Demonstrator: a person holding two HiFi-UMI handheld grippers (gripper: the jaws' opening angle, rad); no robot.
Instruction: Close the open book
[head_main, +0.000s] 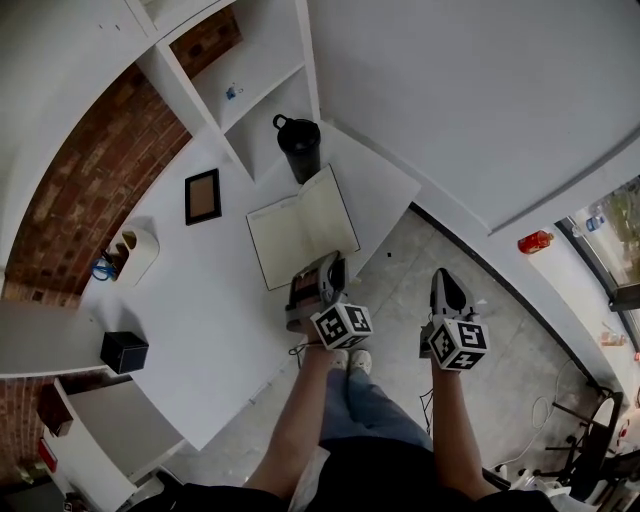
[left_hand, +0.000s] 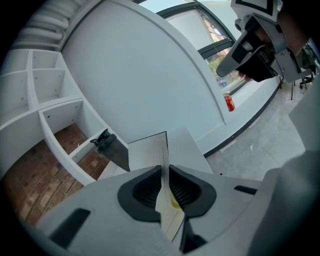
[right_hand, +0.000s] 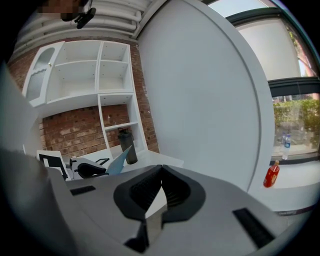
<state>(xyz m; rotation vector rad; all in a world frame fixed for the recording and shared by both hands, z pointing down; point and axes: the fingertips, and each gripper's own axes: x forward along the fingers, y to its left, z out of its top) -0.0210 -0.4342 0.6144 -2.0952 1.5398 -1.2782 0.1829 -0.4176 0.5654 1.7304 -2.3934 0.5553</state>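
The book (head_main: 300, 238) lies open on the white surface (head_main: 215, 300), its pale pages facing up, just in front of a black bottle (head_main: 300, 148) that stands by the shelf unit. The left hand-held gripper (head_main: 325, 264) is at the book's near right corner. In the left gripper view its jaws are nearly together, pinching a thin raised edge of the book (left_hand: 165, 192) seen edge-on between the ribbed pads (left_hand: 186, 187); whether that edge is cover or pages is unclear. The right hand-held gripper (head_main: 441, 276) hangs apart over the floor (head_main: 500, 370), beside the surface. Its jaws (right_hand: 161, 172) meet at the tips with nothing between them.
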